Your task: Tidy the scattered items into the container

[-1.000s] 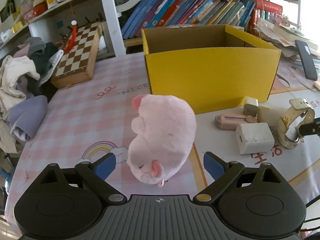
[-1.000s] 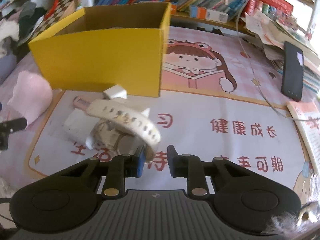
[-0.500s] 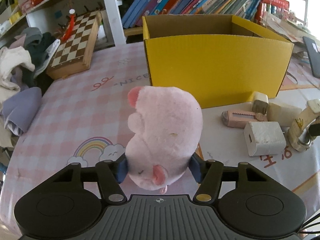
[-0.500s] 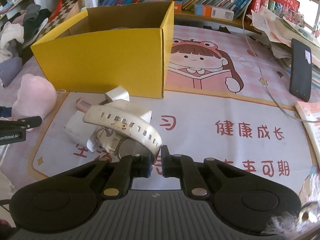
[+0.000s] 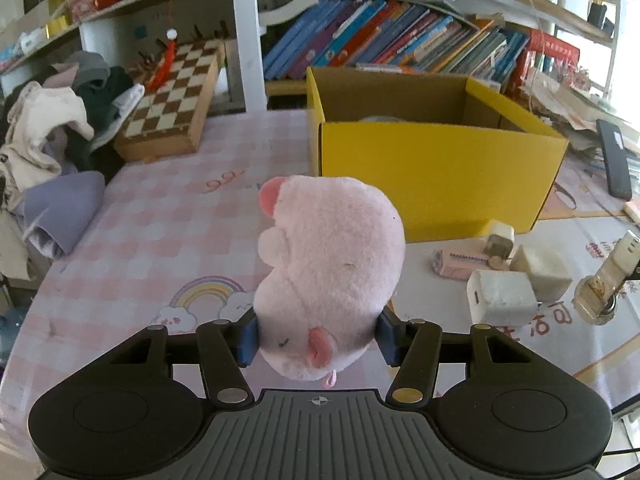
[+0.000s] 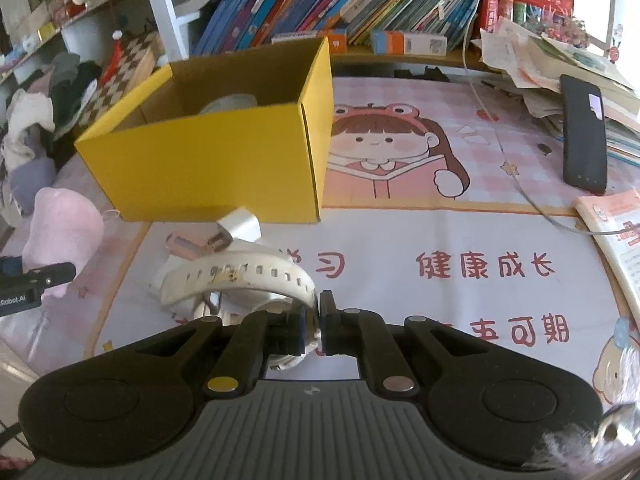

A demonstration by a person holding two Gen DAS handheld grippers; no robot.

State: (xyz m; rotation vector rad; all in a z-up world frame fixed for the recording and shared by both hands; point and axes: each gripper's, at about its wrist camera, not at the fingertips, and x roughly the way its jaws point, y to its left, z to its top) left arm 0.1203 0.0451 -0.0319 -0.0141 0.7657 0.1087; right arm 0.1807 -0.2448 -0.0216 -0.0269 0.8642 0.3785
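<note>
Fingers (image 5: 249, 340) closing on pink plush (image 5: 332, 264); right gripper (image 6: 320, 330) pinches watch strap (image 6: 240, 276) — watch face hidden.

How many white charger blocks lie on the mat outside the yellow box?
3, by the yellow cardboard box: small white plug block against its wall, white cube block nearer, large white charger block nearest. Others may hide behind them.

Two white chargers (image 5: 500, 302), one plush (image 5: 332, 264)
</note>
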